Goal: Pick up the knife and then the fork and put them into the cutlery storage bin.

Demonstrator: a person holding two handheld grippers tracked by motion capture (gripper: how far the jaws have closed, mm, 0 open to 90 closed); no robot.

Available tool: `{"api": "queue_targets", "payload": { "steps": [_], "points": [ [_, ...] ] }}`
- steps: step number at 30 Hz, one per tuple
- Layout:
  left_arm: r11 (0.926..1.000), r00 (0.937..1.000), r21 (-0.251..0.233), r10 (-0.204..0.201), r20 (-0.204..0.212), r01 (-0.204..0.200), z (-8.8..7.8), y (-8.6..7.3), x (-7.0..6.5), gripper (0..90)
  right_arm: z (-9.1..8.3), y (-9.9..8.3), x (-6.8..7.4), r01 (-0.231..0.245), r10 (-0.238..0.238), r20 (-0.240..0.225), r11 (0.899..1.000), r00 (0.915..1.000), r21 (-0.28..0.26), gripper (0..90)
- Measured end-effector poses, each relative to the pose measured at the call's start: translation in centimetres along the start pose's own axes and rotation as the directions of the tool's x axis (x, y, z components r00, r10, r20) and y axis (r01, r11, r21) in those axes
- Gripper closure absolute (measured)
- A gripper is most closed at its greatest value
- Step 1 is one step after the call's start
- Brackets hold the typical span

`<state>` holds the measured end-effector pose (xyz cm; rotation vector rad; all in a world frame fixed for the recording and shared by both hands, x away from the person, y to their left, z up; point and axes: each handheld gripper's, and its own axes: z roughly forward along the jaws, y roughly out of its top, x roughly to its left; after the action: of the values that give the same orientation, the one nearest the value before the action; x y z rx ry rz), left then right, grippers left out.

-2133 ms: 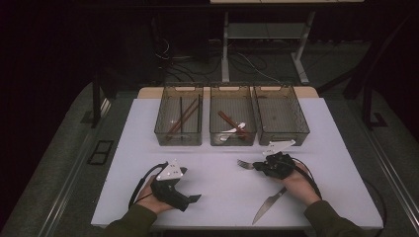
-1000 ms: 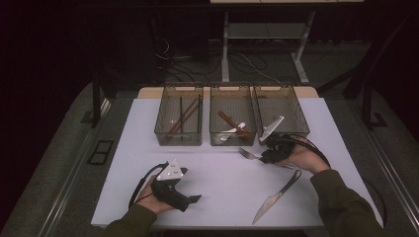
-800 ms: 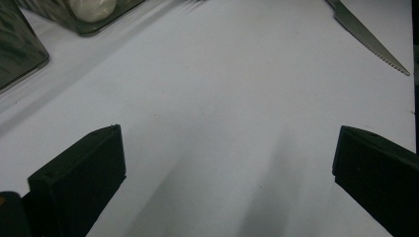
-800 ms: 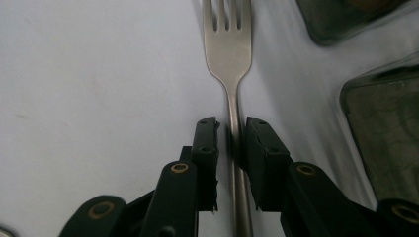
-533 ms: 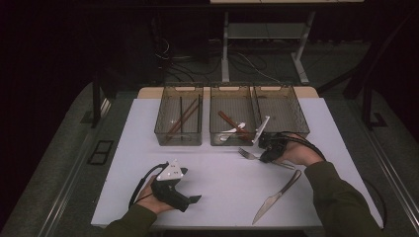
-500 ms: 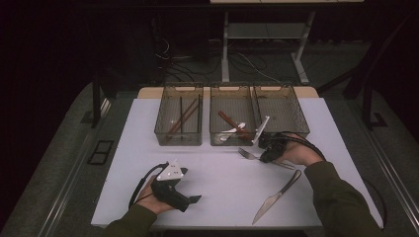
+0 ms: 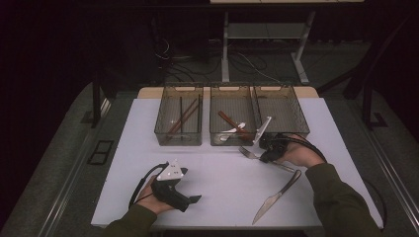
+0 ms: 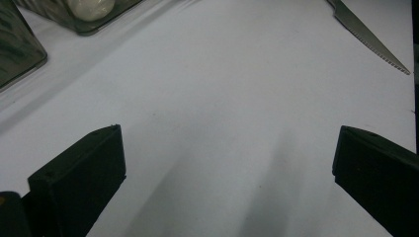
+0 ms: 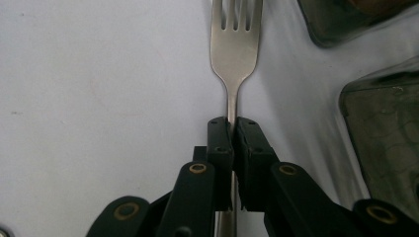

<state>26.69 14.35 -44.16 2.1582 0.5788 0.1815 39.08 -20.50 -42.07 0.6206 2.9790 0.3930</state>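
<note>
Right gripper view: right tongs [image 9: 231, 129] clamp the fork's [image 9: 235, 47] handle, seemingly on the table [image 9: 99, 89].

Fork [image 9: 235, 54] tines beyond top edge

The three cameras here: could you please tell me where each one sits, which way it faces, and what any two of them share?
High view: fixed above the person's side, looking forward and down on the table; both forearms, left gripper and right gripper show.
Left gripper view: rides the left gripper, looking along its open jaws over the table toward the knife.
Right gripper view: rides the right gripper, looking along jaws just closed on the fork.
Shared: high and left gripper views show the knife; high and right, the fork.
</note>
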Motion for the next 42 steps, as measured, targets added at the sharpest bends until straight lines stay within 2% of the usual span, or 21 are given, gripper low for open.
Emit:
{"api": "queue_targets", "payload": {
  "steps": [5, 8, 11, 15, 19, 23, 26, 29, 30, 31, 36, 39, 42],
  "points": [
    [1.0000, 1.0000, -0.003, -0.002, -0.001, 0.002, 0.0, 0.0, 0.0, 0.0, -0.2, -0.6, -0.2, -0.010, 0.011, 0.001, 0.998, 0.9999, -0.054, 85.5],
    [1.0000, 1.0000, -0.002, -0.001, -0.001, 0.001, 0.0, 0.0, 0.0, 0.0, -0.6, -1.1, -0.2, -0.024, 0.023, -0.002, 0.994, 0.9997, -0.107, 85.5],
    [1.0000, 1.0000, -0.003, -0.002, -0.001, 0.002, 0.0, 0.0, 0.0, 0.0, -1.1, -1.5, -0.2, -0.047, 0.045, -0.013, 0.985, 0.9989, -0.165, 85.5],
    [1.0000, 1.0000, -0.004, -0.004, -0.001, 0.004, 0.0, 0.0, 0.0, 0.0, -1.9, -2.1, 0.0, -0.063, 0.061, -0.016, 0.966, 0.9980, -0.250, 85.5],
    [1.0000, 1.0000, -0.006, -0.006, -0.002, 0.006, 0.0, 0.0, 0.0, 0.0, -2.5, -2.7, 0.3, -0.088, 0.086, -0.020, 0.938, 0.9961, -0.335, 85.5],
    [1.0000, 1.0000, -0.007, -0.004, -0.002, 0.004, -0.1, -0.1, 0.1, 0.0, -3.0, -3.4, 0.7, -0.121, 0.118, -0.034, 0.900, 0.9924, -0.419, 85.5],
    [0.9998, 0.9999, -0.014, -0.010, -0.002, 0.010, -0.1, -0.1, 0.1, 0.0, -3.1, -4.0, 0.7, -0.135, 0.139, -0.027, 0.871, 0.9900, -0.472, 85.5],
    [0.9997, 0.9999, -0.020, -0.012, -0.001, 0.012, -0.1, 0.0, 0.1, 0.0, -3.2, -4.5, 0.5, -0.154, 0.154, -0.042, 0.851, 0.9872, -0.503, 85.5],
    [0.9997, 0.9999, -0.020, -0.011, -0.001, 0.011, -0.1, -0.1, 0.1, 0.0, -3.3, -4.7, 0.5, -0.173, 0.167, -0.058, 0.834, 0.9842, -0.524, 85.5],
    [0.9998, 0.9999, -0.020, -0.010, -0.001, 0.010, -0.1, 0.0, 0.1, 0.0, -3.3, -4.9, 0.4, -0.179, 0.173, -0.061, 0.825, 0.9830, -0.537, 85.5],
    [0.9997, 0.9999, -0.023, -0.010, -0.001, 0.010, -0.2, -0.1, 0.1, 0.0, -3.8, -5.6, 0.3, -0.208, 0.214, -0.061, 0.780, 0.9750, -0.591, 85.5],
    [0.9997, 1.0000, -0.023, -0.009, 0.000, 0.009, -0.2, 0.0, 0.1, 0.0, -4.1, -6.0, 0.2, -0.225, 0.237, -0.066, 0.749, 0.9692, -0.623, 85.5],
    [0.9997, 1.0000, -0.022, -0.009, 0.000, 0.009, -0.2, 0.0, 0.1, 0.0, -4.5, -6.3, 0.0, -0.239, 0.251, -0.074, 0.727, 0.9651, -0.644, 85.6]
  ]
}}
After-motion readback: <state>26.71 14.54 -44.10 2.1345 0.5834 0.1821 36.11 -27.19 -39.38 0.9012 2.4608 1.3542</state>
